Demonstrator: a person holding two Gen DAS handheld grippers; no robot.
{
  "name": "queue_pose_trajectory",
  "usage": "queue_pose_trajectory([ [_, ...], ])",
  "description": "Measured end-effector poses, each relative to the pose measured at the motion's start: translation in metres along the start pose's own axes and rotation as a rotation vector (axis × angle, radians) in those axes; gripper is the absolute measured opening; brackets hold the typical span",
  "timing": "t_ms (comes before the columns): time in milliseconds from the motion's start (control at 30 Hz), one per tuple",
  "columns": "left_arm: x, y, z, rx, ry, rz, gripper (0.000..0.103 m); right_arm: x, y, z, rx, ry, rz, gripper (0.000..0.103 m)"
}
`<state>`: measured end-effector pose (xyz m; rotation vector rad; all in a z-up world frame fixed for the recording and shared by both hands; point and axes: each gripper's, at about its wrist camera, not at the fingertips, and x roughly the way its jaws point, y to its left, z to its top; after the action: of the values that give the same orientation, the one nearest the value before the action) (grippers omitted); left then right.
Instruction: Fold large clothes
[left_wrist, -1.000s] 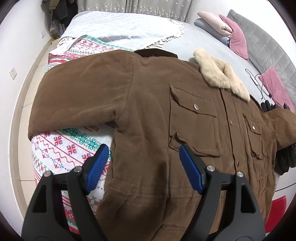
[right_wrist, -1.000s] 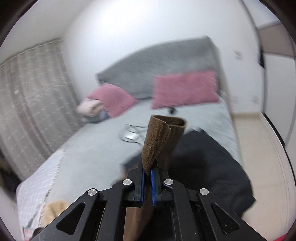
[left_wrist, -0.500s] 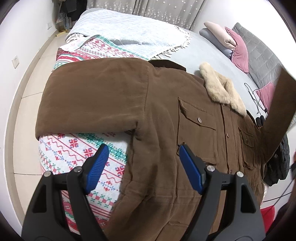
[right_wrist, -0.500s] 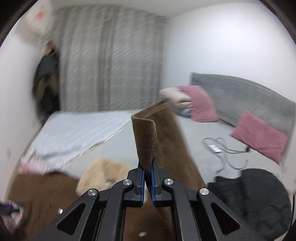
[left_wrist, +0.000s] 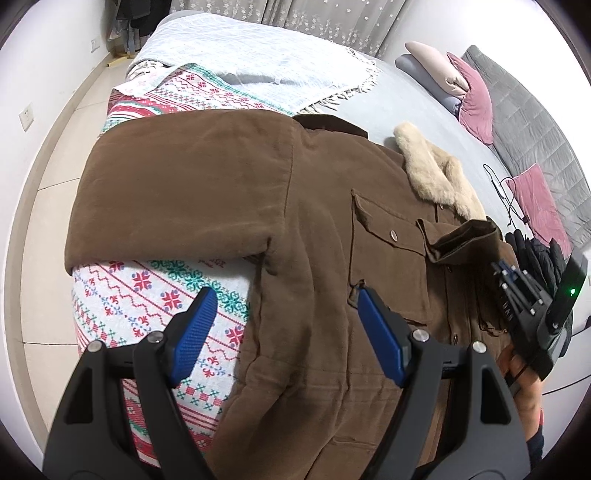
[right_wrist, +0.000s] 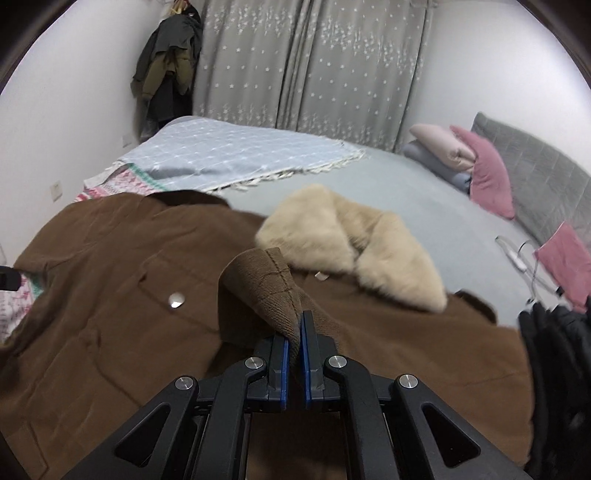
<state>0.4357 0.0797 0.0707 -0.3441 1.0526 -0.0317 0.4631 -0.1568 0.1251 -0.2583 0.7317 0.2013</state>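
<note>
- Three risks noted, ordered from the bed's left edge to its right; all are judgement, not observation.
- Layout: brown jacket (left_wrist: 317, 236) lies face up across the foot end of the bed (left_wrist: 424, 99), on a patterned blanket (left_wrist: 155, 295). Its left sleeve (left_wrist: 177, 195) runs out to the bed's left edge and looks to overhang it. Fur collar (left_wrist: 436, 177) points toward the headboard end.
- Left gripper (left_wrist: 284, 332): jaws wide apart, nothing between the pads, hovering above the jacket's side seam near the foot edge.
- Risk 1, left edge: the overhanging sleeve is unsupported. If the body is tugged toward the right, the sleeve's weight may drag the jacket off the blanket, or bunch the blanket under it.
- Risk 2, middle: the open gripper pins nothing. Thick padded cloth tends to spring back, so a sleeve laid over the chest pocket (left_wrist: 388, 258) may slide or unfold once let go.
- Right gripper (right_wrist: 294, 343): jaws closed tight on the cuff of the right sleeve (right_wrist: 258, 291), held over the jacket's front, below the collar.
- Risk 3, right side: only a narrow edge of the cuff sits between the pads. A quick swing could pull it free, dropping the sleeve crooked across the placket.
- Black garment (right_wrist: 554, 339) lies just beside the jacket at the bed's right edge; a trailing sleeve could catch it.
</note>
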Motion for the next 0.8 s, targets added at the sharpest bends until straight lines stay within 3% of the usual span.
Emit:
queue_pose_trajectory([
  [200, 0.002, 0.000, -0.001, 0.007, 0.008, -0.001, 0.079, -0.003, 0.006, -0.020, -0.003, 0.063, 0.084, 0.007],
  [333, 0.002, 0.001, -0.001, -0.001, 0.009, -0.004, 0.079, 0.000, 0.010, -0.035, -0.117, 0.207, 0.120, 0.008],
  [467, 0.003, -0.003, -0.003, 0.015, 0.013, 0.001, 0.079, 0.000, 0.022, -0.049, -0.236, 0.320, 0.161, 0.019],
  [600, 0.006, -0.007, -0.005, 0.035, 0.018, 0.009, 0.079, -0.024, 0.027, -0.032, -0.227, 0.307, 0.298, 0.020],
  [633, 0.006, -0.007, -0.006, 0.037, 0.018, 0.009, 0.079, -0.033, 0.027, -0.021, -0.206, 0.275, 0.336, 0.023],
  [733, 0.007, -0.010, -0.006, 0.044, 0.015, 0.013, 0.079, -0.032, 0.028, 0.004, -0.122, 0.208, 0.318, 0.060],
  [800, 0.006, -0.012, -0.007, 0.053, 0.010, 0.022, 0.079, -0.006, 0.037, 0.015, -0.100, 0.243, 0.219, 0.061],
])
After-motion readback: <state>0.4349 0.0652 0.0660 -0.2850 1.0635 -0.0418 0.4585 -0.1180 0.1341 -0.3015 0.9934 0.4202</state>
